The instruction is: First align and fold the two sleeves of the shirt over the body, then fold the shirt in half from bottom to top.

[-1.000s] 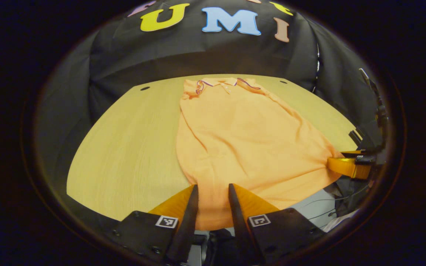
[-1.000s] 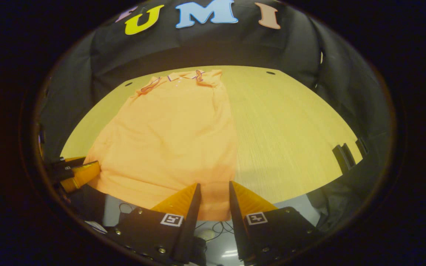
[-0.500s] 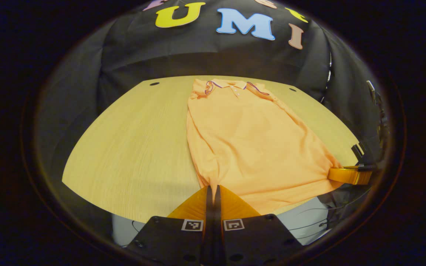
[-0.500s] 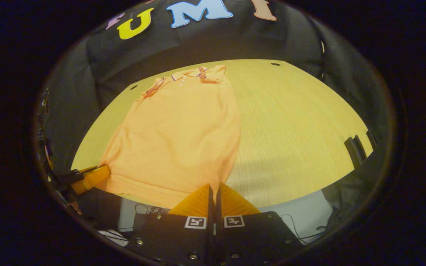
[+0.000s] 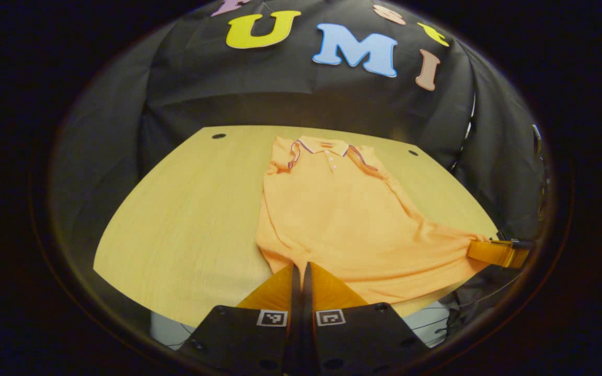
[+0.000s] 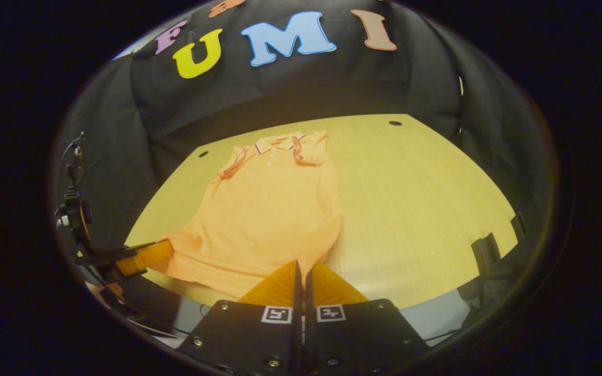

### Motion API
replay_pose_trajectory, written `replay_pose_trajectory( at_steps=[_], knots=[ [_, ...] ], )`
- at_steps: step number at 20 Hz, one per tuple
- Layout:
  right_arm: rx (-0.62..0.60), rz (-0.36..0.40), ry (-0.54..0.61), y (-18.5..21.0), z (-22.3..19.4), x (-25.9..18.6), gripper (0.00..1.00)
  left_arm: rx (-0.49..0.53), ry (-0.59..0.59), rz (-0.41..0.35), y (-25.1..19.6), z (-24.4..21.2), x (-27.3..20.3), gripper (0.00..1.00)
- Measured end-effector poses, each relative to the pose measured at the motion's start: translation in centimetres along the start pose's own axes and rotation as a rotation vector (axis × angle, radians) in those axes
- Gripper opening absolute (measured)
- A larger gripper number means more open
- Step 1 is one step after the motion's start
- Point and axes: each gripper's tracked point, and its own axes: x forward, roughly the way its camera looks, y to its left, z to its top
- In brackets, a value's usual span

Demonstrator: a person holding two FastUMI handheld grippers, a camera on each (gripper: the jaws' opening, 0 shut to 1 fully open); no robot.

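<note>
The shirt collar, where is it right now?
The collar lies flat at the far end of the shirt, near the table edge by the booth's wall, in the left gripper view.

Left claw (image 5: 299, 267) pinched on orange shirt (image 5: 332, 209) hem; right claw (image 5: 494, 251) at far corner

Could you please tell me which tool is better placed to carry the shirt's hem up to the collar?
Neither alone: the left tool is shut on the shirt's left bottom corner and the right tool on its right one, so both should move together.
</note>
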Motion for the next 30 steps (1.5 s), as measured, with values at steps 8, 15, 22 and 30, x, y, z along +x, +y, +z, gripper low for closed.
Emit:
replay_pose_trajectory(
  at_steps=[8, 15, 22, 30],
  knots=[
    [-0.053, -0.034, -0.086, 0.0, 8.5, 2.0, 0.03, -0.021, -0.079, -0.053, -0.5, 8.6, 3.7, 0.06],
    [-0.047, -0.060, -0.119, 0.3, 14.8, 5.7, 0.03, -0.064, -0.118, -0.094, 0.5, 15.4, 8.1, 0.06],
    [0.000, -0.101, -0.139, 1.2, 20.6, 9.7, 0.03, -0.102, -0.135, -0.151, 1.8, 22.0, 13.5, 0.07],
    [-0.010, -0.172, -0.135, 1.1, 25.8, 15.4, 0.03, -0.053, -0.164, -0.206, 2.6, 27.5, 19.6, 0.06]
  ],
)
